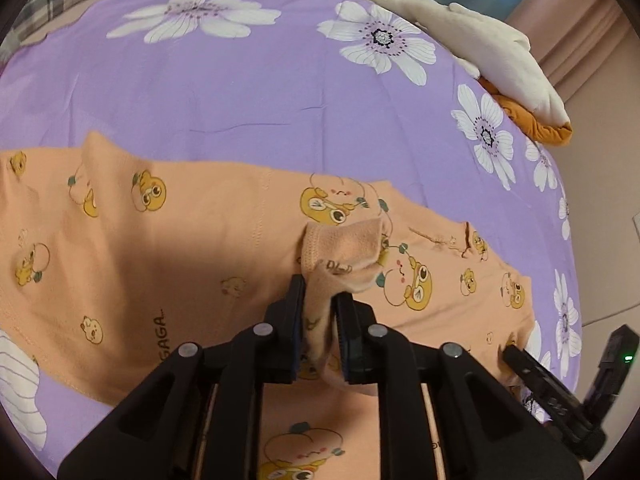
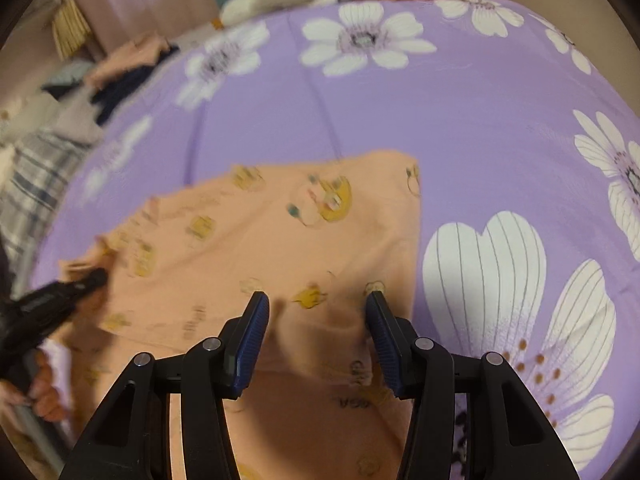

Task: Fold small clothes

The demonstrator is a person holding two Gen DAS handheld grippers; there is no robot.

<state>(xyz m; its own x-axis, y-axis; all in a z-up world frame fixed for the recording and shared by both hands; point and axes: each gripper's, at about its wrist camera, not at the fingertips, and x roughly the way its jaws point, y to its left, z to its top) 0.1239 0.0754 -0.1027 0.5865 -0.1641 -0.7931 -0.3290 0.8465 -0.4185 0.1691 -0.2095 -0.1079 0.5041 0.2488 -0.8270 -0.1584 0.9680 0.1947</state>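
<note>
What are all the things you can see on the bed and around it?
Printed garment: one, peach with yellow cartoon figures, spread on the bed.
Bedsheet: one, purple with white flowers, under the garment.
Plush toy: one, white and orange, far edge of the bed.
Plaid fabric: one, grey checks, bed's edge.
Clothes pile: peach and dark pieces, blurred, far corner.
Left tool: black, shut on a fold of the garment.
Right tool: black with blue pads, open above the garment.

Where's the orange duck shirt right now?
The orange shirt lies spread across the purple flowered blanket, one bunched edge pinched in the left gripper.
</note>
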